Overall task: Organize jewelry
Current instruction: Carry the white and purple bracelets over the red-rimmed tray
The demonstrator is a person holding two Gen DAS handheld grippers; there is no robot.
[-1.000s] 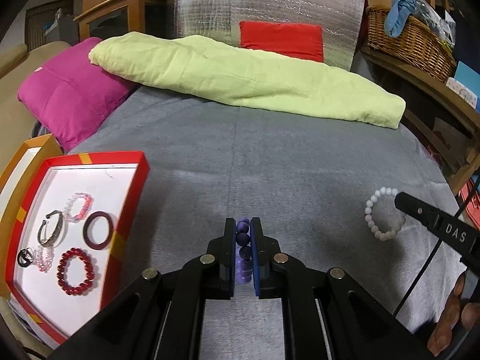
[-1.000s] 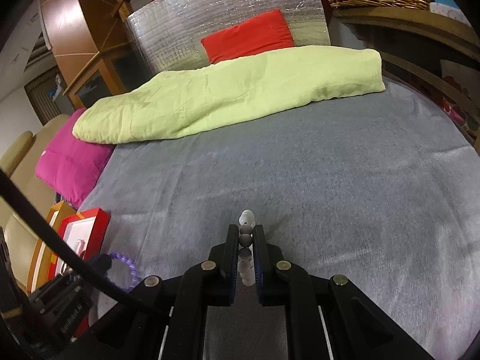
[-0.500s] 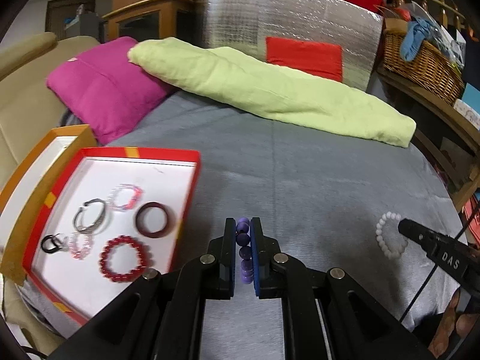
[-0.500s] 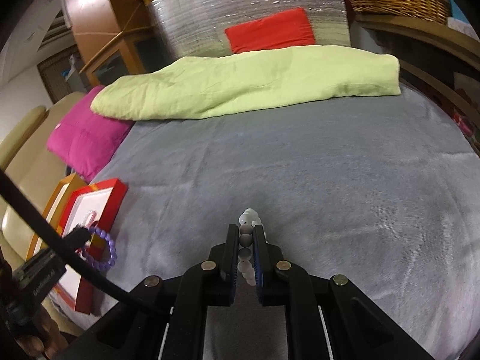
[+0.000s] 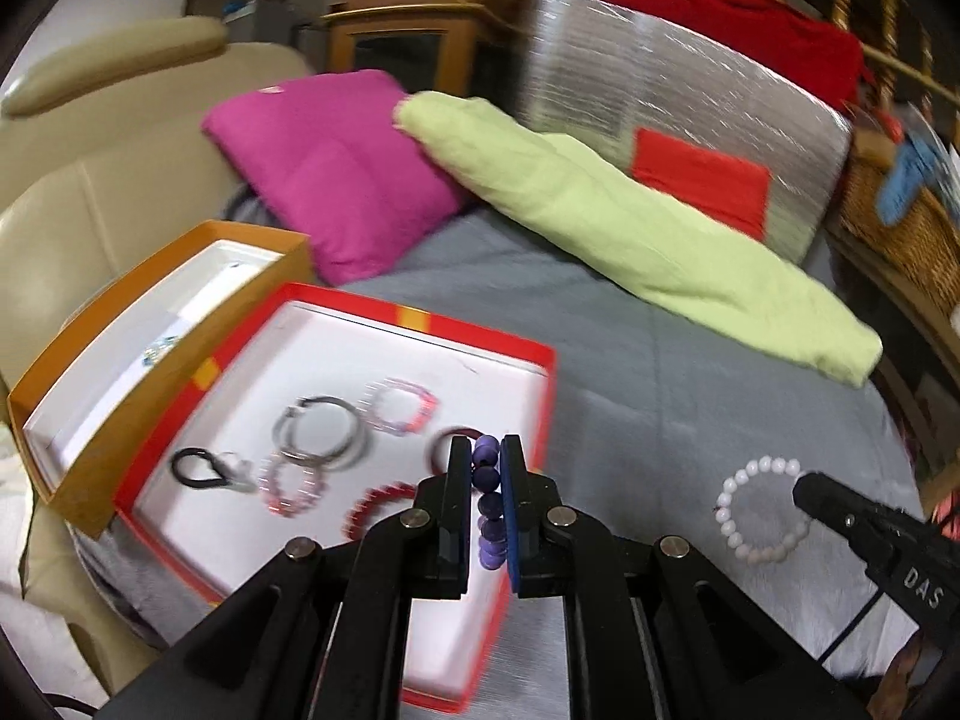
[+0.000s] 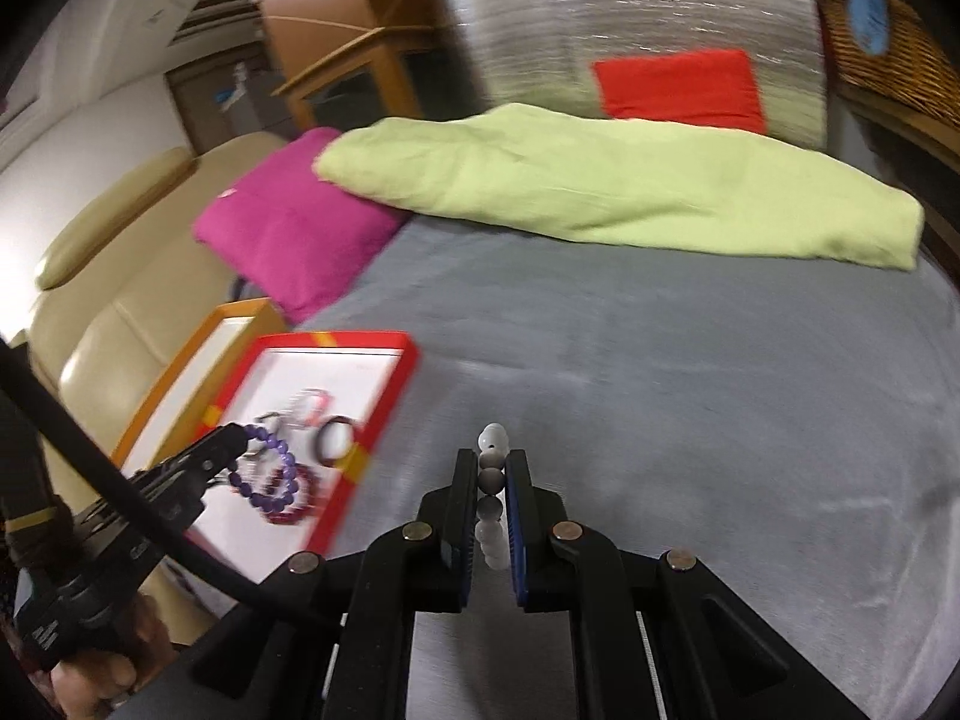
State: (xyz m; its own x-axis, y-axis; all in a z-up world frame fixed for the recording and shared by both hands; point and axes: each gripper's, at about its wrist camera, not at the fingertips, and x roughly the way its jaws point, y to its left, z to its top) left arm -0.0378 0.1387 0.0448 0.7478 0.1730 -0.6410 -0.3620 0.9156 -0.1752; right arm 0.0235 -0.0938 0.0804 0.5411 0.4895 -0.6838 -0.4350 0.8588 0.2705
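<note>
My left gripper [image 5: 485, 480] is shut on a purple bead bracelet [image 5: 487, 504], held above the right edge of the red-rimmed white tray [image 5: 414, 319]; the purple bracelet also shows in the right wrist view [image 6: 273, 468]. The tray holds several bracelets, among them a red bead one [image 5: 375, 504], a pink one [image 5: 399, 405] and a metal bangle [image 5: 318, 432]. My right gripper [image 6: 493, 483] is shut on a white bead bracelet [image 6: 492, 510] above the grey blanket, right of the tray [image 6: 393, 384]. The white bracelet hangs from it in the left wrist view [image 5: 757, 507].
An orange box [image 5: 96, 354] stands left of the tray. A magenta pillow [image 5: 324, 162], a green pillow [image 5: 630, 234] and a silver padded board [image 5: 684, 114] lie at the back of the grey bed [image 6: 690, 372]. A beige armchair [image 5: 78, 180] is left; a wicker basket [image 5: 900, 228] right.
Both grippers have swung left toward the tray, each still holding its bracelet. The left gripper now hovers over the tray's right edge.
</note>
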